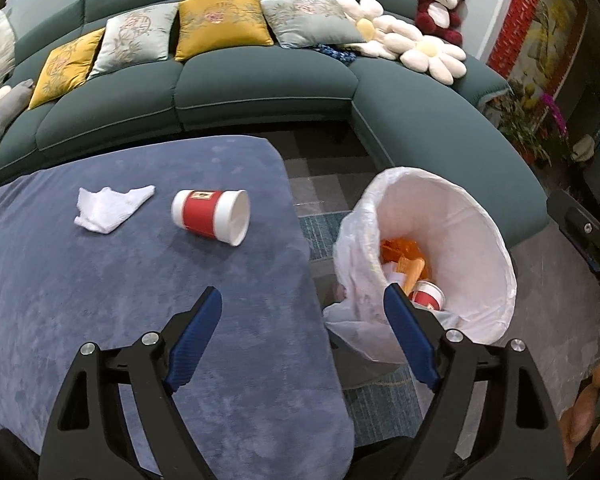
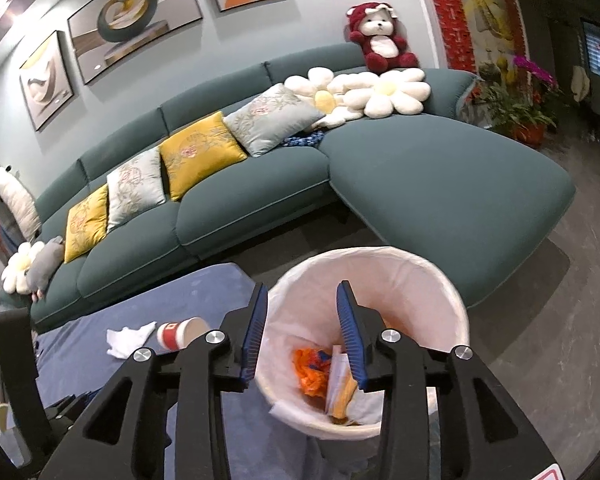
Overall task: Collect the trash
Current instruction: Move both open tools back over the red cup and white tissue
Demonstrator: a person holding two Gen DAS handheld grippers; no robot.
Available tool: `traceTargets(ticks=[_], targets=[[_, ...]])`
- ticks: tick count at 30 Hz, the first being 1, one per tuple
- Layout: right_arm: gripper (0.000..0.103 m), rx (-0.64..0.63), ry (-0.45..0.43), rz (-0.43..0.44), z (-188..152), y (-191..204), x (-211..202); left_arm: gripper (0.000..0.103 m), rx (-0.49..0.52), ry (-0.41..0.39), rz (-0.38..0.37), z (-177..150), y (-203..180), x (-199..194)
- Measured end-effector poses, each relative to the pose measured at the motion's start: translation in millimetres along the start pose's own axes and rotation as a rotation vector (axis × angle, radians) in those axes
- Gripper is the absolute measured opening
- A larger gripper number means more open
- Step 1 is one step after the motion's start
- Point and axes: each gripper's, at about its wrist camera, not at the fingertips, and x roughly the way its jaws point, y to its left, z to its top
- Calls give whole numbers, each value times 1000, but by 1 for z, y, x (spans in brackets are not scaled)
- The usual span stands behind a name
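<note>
A red-and-white paper cup (image 1: 211,217) lies on its side on the blue table (image 1: 100,300), with a crumpled white tissue (image 1: 110,209) to its left. Both also show in the right wrist view, the cup (image 2: 182,333) and the tissue (image 2: 128,339). A bin with a white liner (image 1: 452,216) stands right of the table and holds orange wrappers (image 1: 404,254) and another red cup (image 1: 428,295). My left gripper (image 1: 302,300) is open and empty over the table's right edge. My right gripper (image 2: 302,292) is open and empty above the bin (image 2: 420,280).
A teal sectional sofa (image 1: 260,88) with yellow and grey cushions, flower pillows and a red plush bear (image 1: 440,4) runs behind the table and bin. Potted flowers (image 2: 516,104) stand at the far right. Grey floor (image 2: 560,340) lies right of the bin.
</note>
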Motion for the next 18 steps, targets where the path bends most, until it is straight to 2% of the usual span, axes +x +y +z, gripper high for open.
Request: traceTargets(ticks=[12,18], targets=[[37,-89,44,68,-20,68,-2,83,-116,-21,32,-6,68,-20],[41,-127,79,97,-33,96,5,83,-163,-26,60,-13,106,-25]])
